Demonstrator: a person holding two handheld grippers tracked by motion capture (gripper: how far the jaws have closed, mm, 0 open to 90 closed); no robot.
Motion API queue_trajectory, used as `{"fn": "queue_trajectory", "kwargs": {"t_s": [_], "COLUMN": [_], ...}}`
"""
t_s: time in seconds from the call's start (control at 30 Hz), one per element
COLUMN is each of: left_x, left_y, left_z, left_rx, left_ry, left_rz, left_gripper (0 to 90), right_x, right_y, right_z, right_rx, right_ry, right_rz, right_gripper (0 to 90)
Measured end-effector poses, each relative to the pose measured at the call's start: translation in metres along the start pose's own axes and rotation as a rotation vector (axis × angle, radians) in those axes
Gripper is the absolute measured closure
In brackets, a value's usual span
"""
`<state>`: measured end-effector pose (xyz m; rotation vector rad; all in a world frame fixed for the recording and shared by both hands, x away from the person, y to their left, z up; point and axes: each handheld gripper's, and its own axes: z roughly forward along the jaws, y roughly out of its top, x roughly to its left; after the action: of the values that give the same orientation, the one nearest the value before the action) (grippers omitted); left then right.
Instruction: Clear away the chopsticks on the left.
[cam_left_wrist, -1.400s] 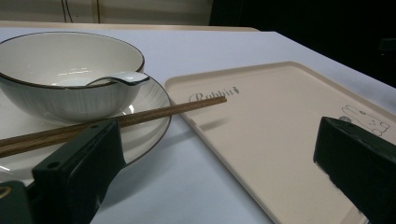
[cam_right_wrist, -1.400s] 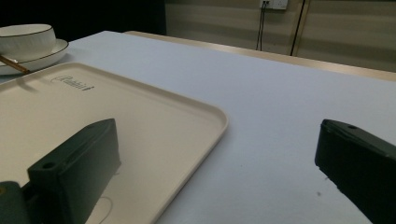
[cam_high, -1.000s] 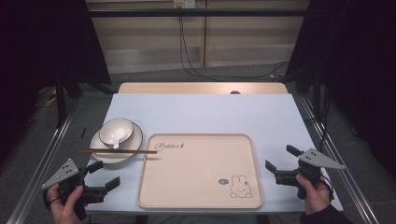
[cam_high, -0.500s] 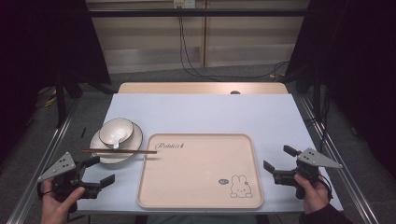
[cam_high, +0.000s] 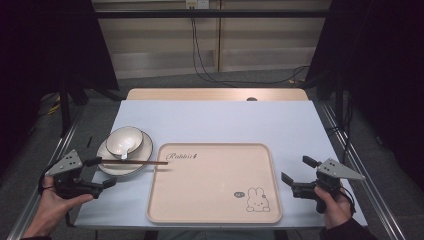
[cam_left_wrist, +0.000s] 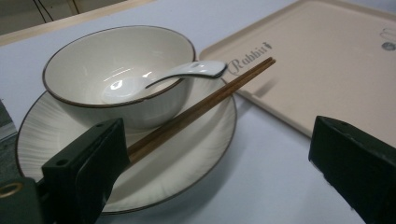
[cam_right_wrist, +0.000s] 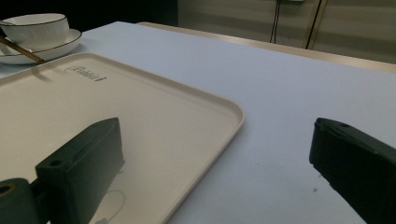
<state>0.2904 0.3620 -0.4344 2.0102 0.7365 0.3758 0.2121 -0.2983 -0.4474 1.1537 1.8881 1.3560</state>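
Landmark: the tray (cam_high: 215, 185), flat at the near middle of the table (cam_high: 215, 117).

Off the tray's far-left corner stands a plate (cam_high: 142, 150) with a bowl (cam_high: 124, 141) on it and a spoon (cam_left_wrist: 182, 72) resting in the bowl. The chopsticks (cam_high: 134, 162) lie across the plate's near rim, tips reaching over the tray's edge. My guess: the setting is stacked beside the tray so it can be moved onto it.

My left hand-held gripper (cam_high: 95, 172) sits left of the tray, just beside the plate, spread wide. It grasps nothing; one jaw looks close over the chopsticks' butt end, contact unclear.

My right hand-held gripper (cam_high: 296, 175) rests off the tray's right edge, also spread wide and empty, apparently waiting.
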Motion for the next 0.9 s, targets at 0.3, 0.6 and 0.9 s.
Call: {"fn": "queue_trajectory", "kwargs": {"t_s": [0.3,0.6,0.9], "left_x": [0.026,0.036,0.034], "left_y": [0.000,0.001,-0.002], "left_z": [0.013,0.020,0.023], "left_rx": [0.018,0.086,0.124], "left_ry": [0.061,0.034,0.030], "left_rz": [0.005,0.001,0.064], "left_gripper": [8.6,20.1,42.5], "right_x": [0.000,-0.001,0.000], "right_y": [0.000,-0.001,-0.001], "right_z": [0.001,0.001,0.001], "right_rx": [0.003,0.009,0.012], "right_ry": [-0.004,-0.011,-0.011], "right_rz": [-0.003,0.003,-0.003], "right_gripper": [2.5,2.5,2.6]}}
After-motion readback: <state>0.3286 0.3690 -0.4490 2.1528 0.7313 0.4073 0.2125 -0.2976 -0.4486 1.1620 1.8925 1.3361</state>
